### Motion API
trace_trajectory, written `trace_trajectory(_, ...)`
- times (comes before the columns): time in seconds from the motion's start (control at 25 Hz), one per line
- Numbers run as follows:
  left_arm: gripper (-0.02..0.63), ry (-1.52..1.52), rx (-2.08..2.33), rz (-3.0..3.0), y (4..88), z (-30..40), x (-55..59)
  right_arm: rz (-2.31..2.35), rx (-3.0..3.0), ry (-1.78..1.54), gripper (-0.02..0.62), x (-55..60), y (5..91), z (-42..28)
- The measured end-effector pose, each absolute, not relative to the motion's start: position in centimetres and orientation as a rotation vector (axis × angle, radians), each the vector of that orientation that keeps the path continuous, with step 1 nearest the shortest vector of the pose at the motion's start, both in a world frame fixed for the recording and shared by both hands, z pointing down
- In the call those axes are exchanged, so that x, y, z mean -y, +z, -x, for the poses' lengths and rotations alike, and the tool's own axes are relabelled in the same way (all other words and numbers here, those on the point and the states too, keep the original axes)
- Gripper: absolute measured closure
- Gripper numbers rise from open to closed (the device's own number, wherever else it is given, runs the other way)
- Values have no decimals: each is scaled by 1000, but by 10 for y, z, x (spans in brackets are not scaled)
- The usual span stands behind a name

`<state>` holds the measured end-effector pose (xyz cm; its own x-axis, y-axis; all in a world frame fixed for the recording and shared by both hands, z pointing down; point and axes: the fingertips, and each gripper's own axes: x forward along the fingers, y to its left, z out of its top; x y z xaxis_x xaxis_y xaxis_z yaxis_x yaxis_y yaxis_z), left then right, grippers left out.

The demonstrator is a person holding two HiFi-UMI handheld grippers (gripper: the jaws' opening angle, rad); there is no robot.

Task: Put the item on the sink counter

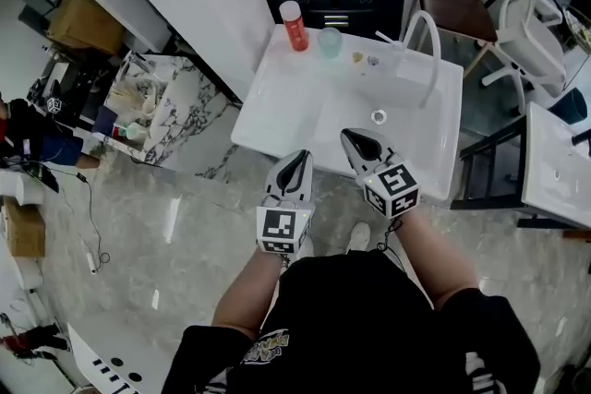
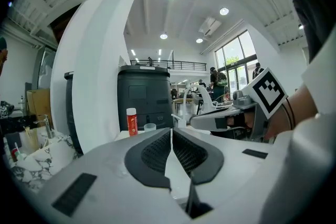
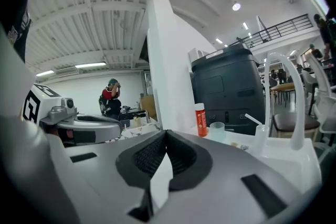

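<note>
Head view showed left tool (image 1: 300, 158) and right tool (image 1: 350, 137) closed, empty, parked before the tabletop (image 1: 270, 119), seemingly awaiting a pickup

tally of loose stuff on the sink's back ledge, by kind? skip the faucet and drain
orange bottle: 1
cup: 1
clear dispenser: 1
small bits, too small to identify: 2
Total: 5
</note>
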<state>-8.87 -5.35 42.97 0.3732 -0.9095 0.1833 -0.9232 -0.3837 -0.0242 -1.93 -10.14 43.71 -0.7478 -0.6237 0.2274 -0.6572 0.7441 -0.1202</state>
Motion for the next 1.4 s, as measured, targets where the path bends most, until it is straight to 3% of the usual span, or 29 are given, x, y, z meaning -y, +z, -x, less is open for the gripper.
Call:
trace_trajectory(0.36,584,246,1569,-2581,440,127,49,-1143,2716,288,541,84,439,60)
trace_trajectory(1.4,584,238,1250,-2730,453,110,25,-1473,2520,339,541,40,459,20)
